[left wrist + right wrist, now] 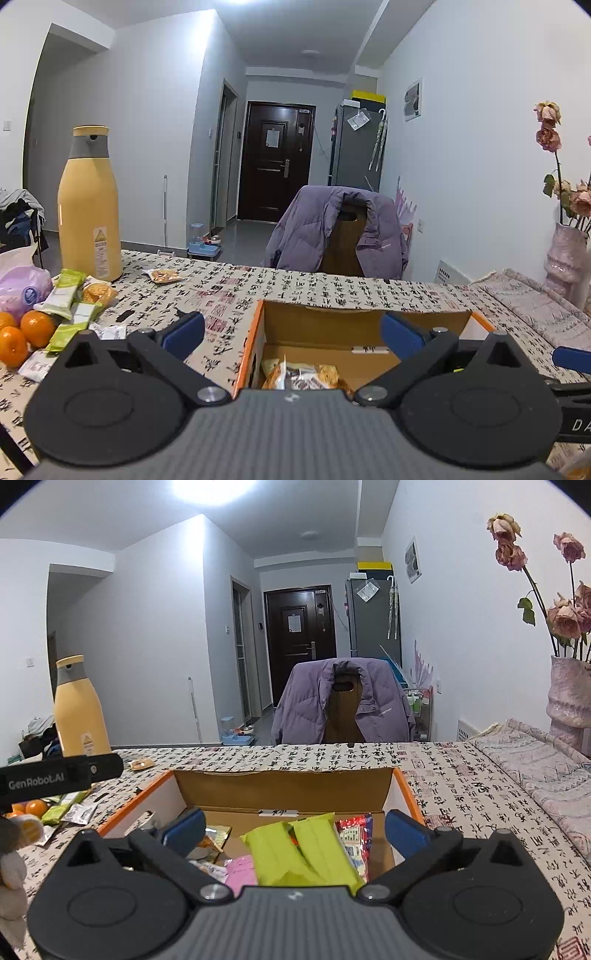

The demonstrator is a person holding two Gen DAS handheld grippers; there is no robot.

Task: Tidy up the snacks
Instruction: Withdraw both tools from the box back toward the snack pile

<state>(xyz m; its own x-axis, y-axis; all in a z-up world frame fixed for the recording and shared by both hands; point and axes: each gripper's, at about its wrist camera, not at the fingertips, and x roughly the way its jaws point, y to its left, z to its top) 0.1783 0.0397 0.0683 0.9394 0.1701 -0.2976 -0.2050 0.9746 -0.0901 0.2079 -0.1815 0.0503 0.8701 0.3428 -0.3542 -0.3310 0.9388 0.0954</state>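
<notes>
An orange-edged cardboard box [369, 325] stands on the patterned tablecloth. My left gripper [293, 332] hovers over the box's left part, open, with nothing between its blue pads; bagged snacks [306, 376] lie in the box below it. My right gripper [294, 830] is open above the same box [280, 786]. Two lime-green packets [295, 849], a red packet [356, 834] and a pink packet [240, 871] lie inside the box beneath it, and its pads touch none of them. Loose green snack packets [70, 295] lie on the table left of the box.
Oranges [33, 328], a purple bag [22, 291] and a tall yellow bottle [88, 206] crowd the table's left. One small snack packet [162, 276] lies near the far edge. A vase of dried roses [569, 701] stands far right. Behind the table is a chair with a purple jacket [343, 705].
</notes>
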